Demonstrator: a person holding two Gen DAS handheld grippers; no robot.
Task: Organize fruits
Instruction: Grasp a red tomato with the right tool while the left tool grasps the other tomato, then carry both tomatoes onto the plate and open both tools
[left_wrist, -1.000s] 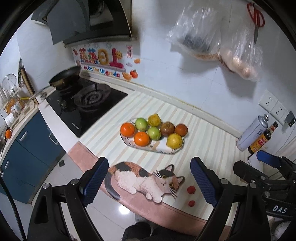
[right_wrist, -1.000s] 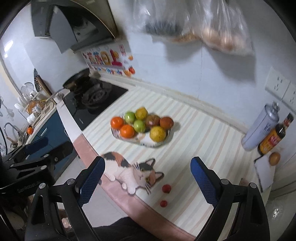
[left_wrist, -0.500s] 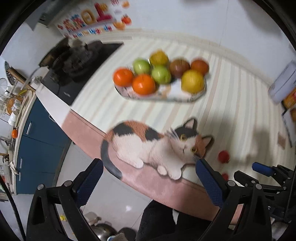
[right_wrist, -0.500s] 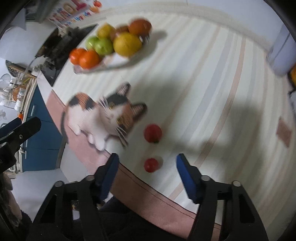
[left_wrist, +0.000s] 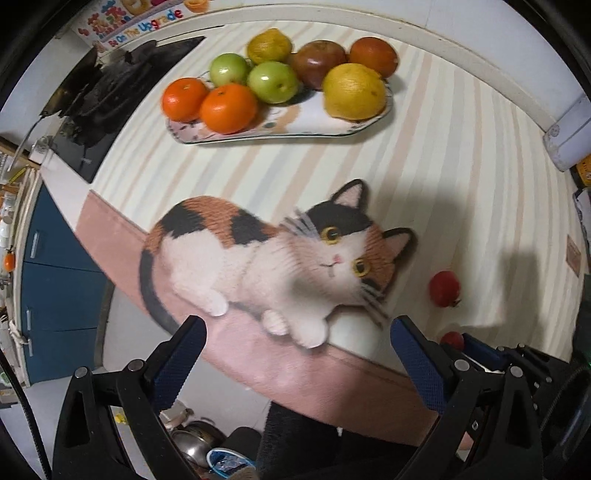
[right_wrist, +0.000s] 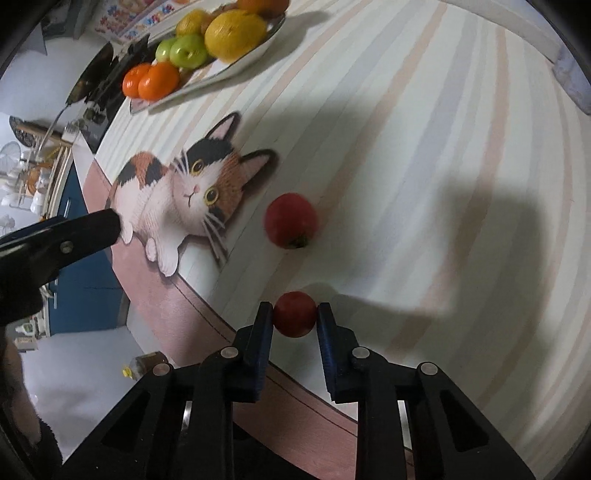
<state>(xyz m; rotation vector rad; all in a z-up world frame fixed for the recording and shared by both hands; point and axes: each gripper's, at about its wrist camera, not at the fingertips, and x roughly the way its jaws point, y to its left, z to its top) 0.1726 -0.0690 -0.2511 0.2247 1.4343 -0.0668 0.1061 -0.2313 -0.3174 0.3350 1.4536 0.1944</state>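
A white plate (left_wrist: 280, 131) at the back of the striped mat holds oranges (left_wrist: 229, 108), green apples (left_wrist: 272, 81), a yellow citrus (left_wrist: 352, 96) and darker fruits; it also shows in the right wrist view (right_wrist: 240, 62). Two small red tomatoes lie near the mat's front edge. My right gripper (right_wrist: 295, 318) is shut on the nearer small tomato (right_wrist: 294, 314), which sits on the mat. The larger tomato (right_wrist: 291, 220) lies just beyond it, also in the left wrist view (left_wrist: 444, 283). My left gripper (left_wrist: 295, 354) is open and empty above the cat picture's front edge.
A calico cat picture (left_wrist: 266, 254) is printed on the mat. A black stove (left_wrist: 99, 107) with a pan stands at the back left. A white spray can (left_wrist: 569, 136) stands at the right. The counter's pink front edge (left_wrist: 258, 354) drops to the floor.
Both grippers have dropped toward the mat and tilted down. My right gripper has narrowed from wide open and closed on the nearer small tomato. The left gripper stays open.
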